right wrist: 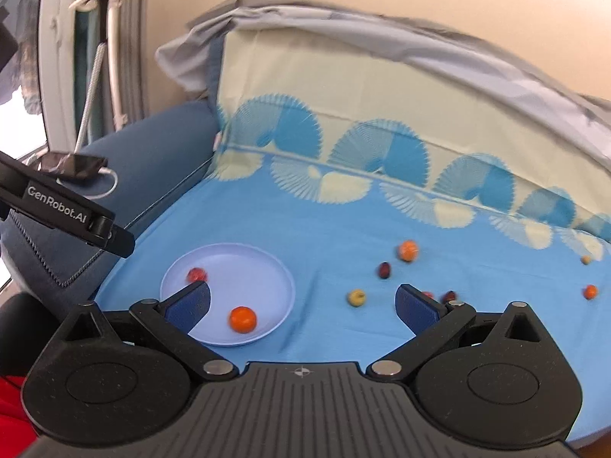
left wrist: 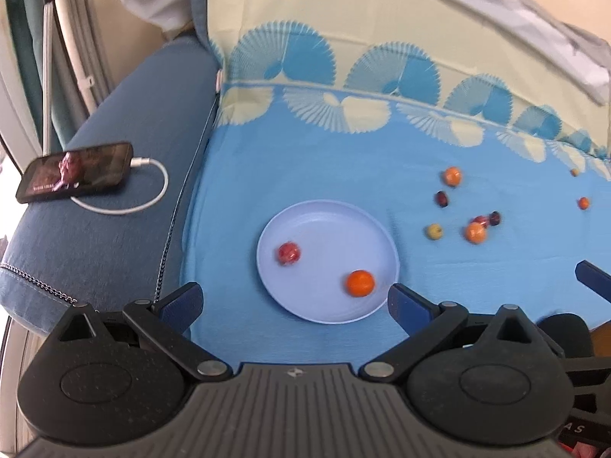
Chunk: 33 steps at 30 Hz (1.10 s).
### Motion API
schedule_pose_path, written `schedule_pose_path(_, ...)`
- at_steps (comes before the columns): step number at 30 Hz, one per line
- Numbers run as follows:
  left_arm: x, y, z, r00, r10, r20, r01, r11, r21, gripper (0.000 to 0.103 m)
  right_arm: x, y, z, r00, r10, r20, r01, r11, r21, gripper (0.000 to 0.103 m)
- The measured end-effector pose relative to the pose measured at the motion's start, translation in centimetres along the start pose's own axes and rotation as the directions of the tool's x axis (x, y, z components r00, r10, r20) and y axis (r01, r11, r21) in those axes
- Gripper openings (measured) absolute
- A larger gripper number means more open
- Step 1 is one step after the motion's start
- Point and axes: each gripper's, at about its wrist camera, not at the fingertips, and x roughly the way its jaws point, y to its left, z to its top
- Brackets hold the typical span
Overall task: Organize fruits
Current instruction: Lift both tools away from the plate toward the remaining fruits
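Both claws hang with jaws spread wide and nothing between them: the left gripper (left wrist: 294, 301) and the right gripper (right wrist: 303, 305). Just past them a pale blue plate (left wrist: 332, 225) rests on the blue sheet (left wrist: 305, 160) near its left edge, holding an orange fruit (left wrist: 360, 283) and a red fruit (left wrist: 288, 253), apart from each other. Further right, loose fruits (left wrist: 474, 232) lie scattered (some blurred). A phone (left wrist: 74, 177) sits on the sofa arm (left wrist: 126, 122).
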Motion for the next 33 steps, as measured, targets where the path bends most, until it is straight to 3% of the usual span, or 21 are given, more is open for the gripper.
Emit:
schedule_pose_path(19,-2.6,-0.4,-1.1,0.999,0.008,0.047,-0.008,1.000,0.002,0.103,-2.6,0.4,-0.4,0.998,0.002,0.055,-0.002,1.000,-0.001,0.102)
schedule_pose_path(33,-0.3,-2.1,-0.5,1.000,0.018,-0.020,-0.017,0.999,0.028,0.103,-0.7,-0.9,-0.6,0.999,0.037,0.004,-0.037,0.997,0.067,0.102)
